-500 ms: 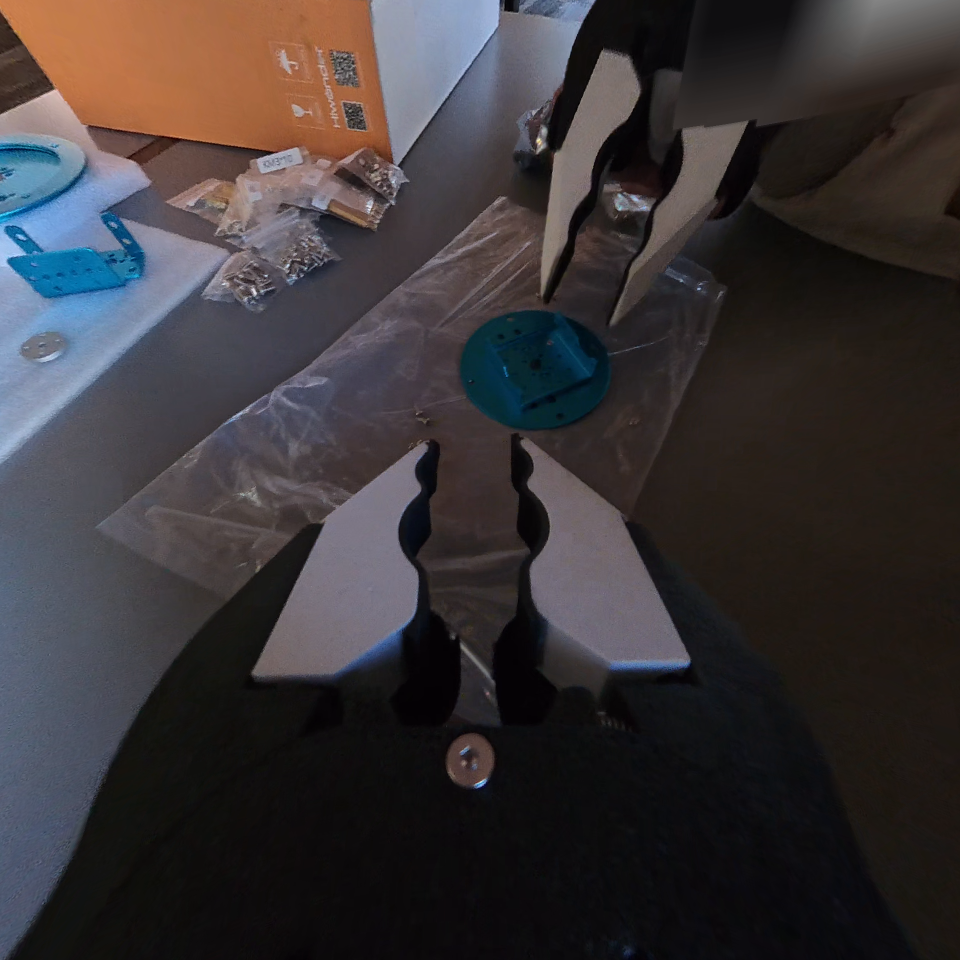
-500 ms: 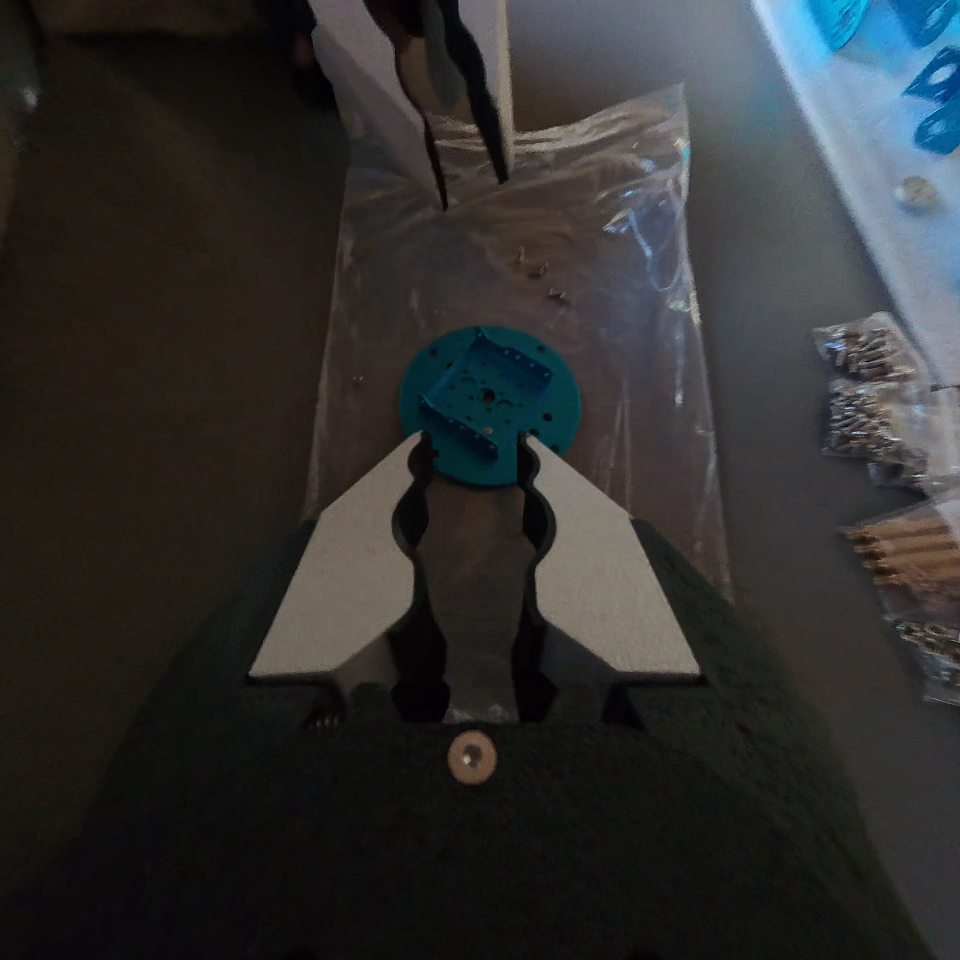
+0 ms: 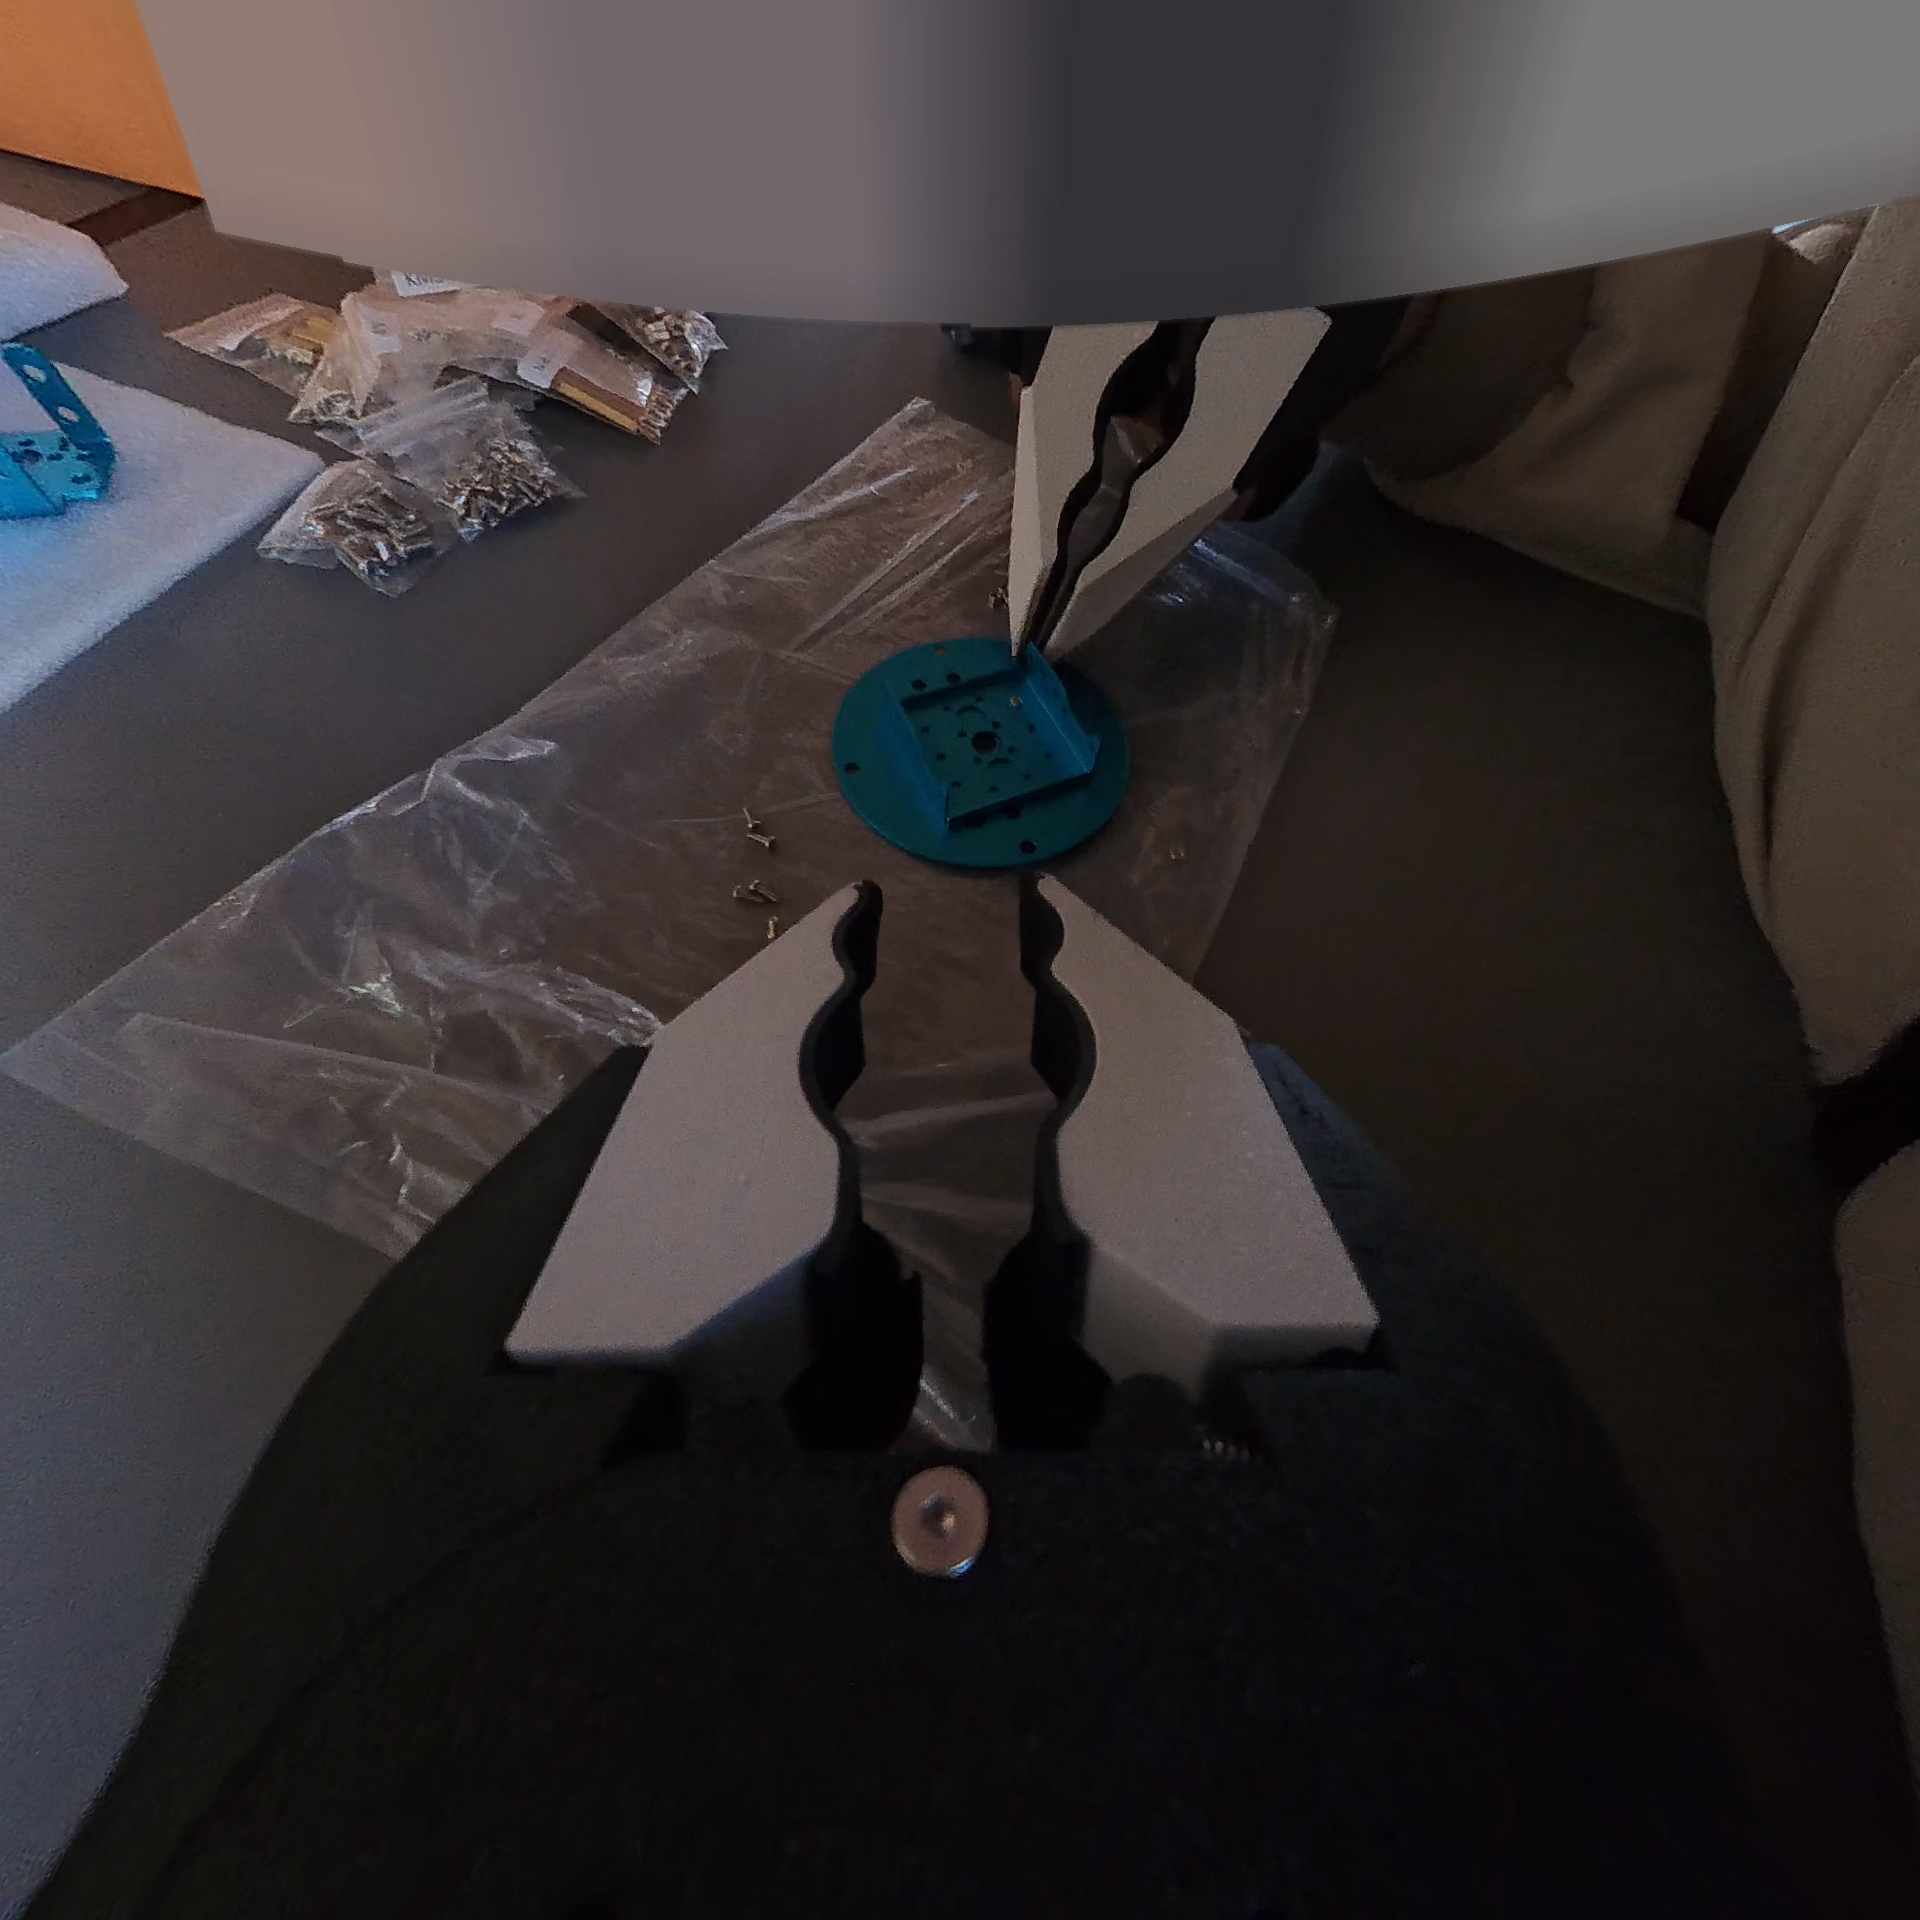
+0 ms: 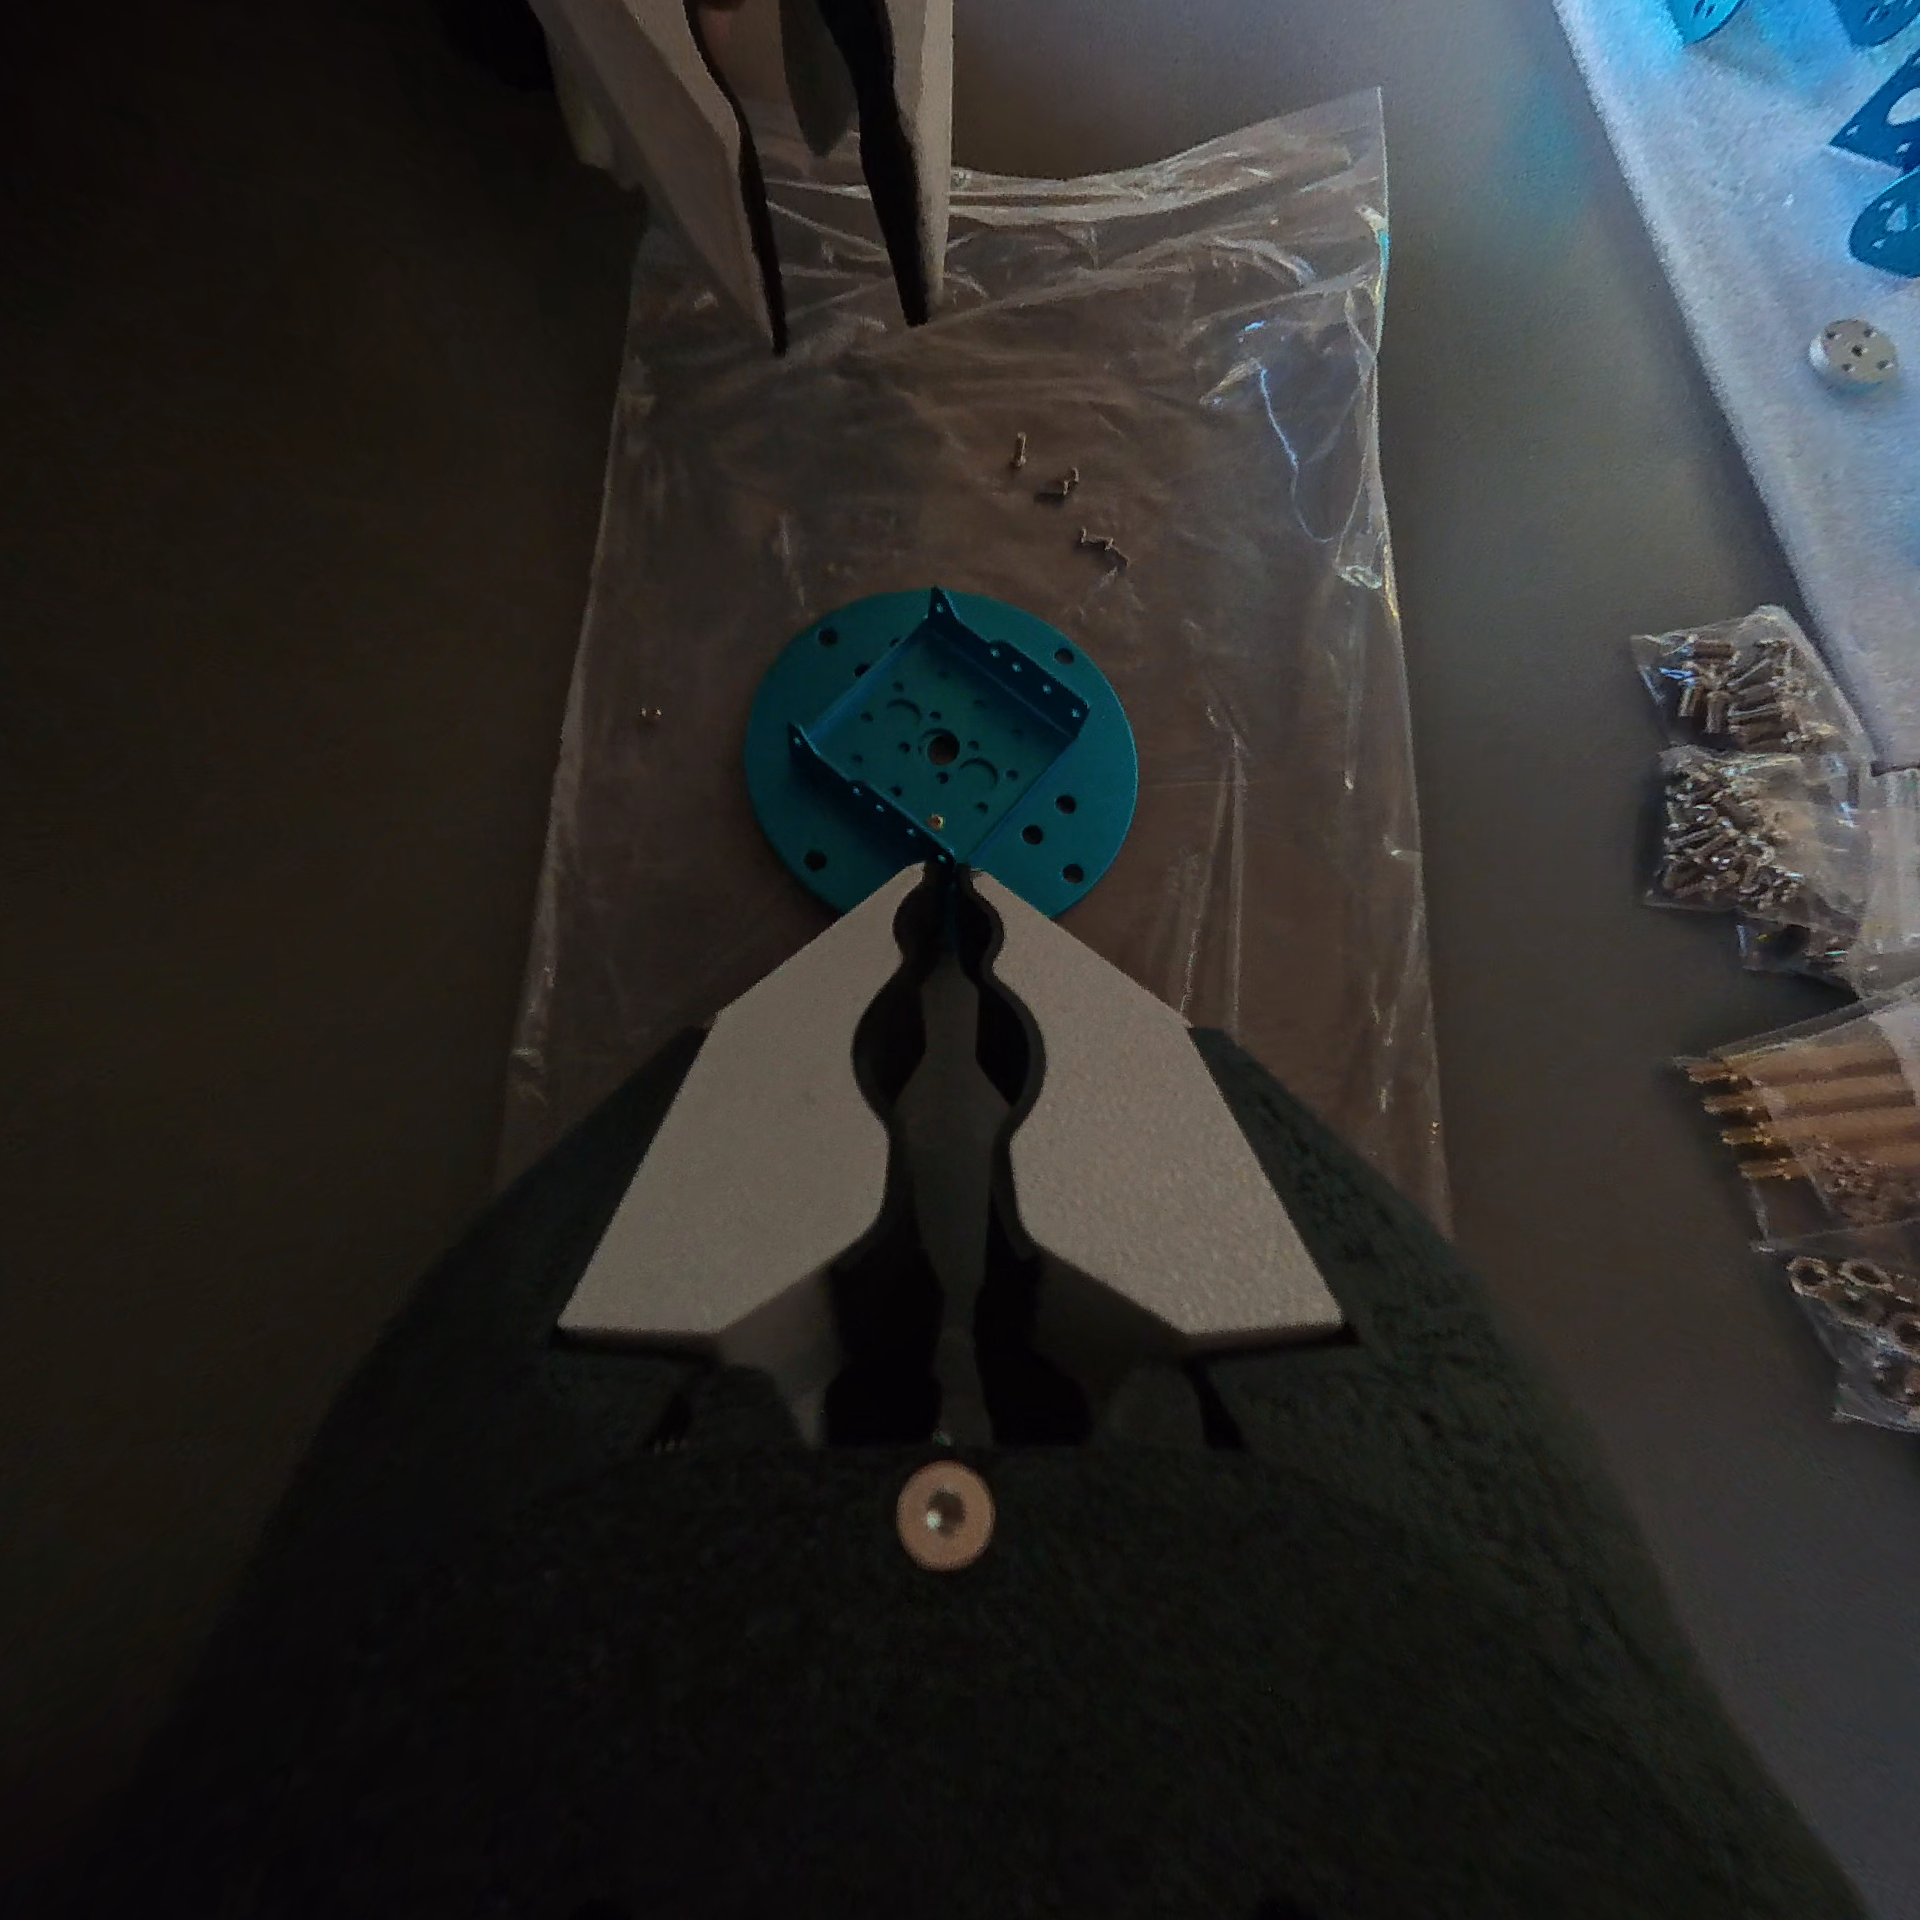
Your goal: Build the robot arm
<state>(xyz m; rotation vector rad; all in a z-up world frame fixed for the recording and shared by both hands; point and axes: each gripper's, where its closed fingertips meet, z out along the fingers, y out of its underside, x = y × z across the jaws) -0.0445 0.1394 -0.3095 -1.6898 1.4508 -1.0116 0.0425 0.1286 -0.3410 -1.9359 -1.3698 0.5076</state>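
A teal round plate [image 4: 1107,758] lies on a clear plastic bag [image 4: 1195,520], with a blue U-shaped bracket [image 4: 935,727] on top of it. My right gripper [image 4: 940,873] is shut on the near corner of the bracket's upright wall. In the left wrist view it [image 3: 1031,646] comes down from above onto the bracket's [image 3: 987,748] far corner on the plate [image 3: 873,769]. My left gripper [image 3: 954,891] is open and empty just short of the plate, low over the bag. It also shows open at the top of the right wrist view [image 4: 847,312].
Several loose screws [image 4: 1060,488] lie on the bag beside the plate. Bags of hardware [image 3: 436,488] lie on the dark table. White foam [image 3: 104,499] carries blue parts [image 3: 42,457] and a silver hub [image 4: 1855,355]. A beige cushion [image 3: 1818,623] borders the table.
My right gripper came down and its jaws shut on the bracket's corner. The plate now sits closer to my left gripper, which stays open.
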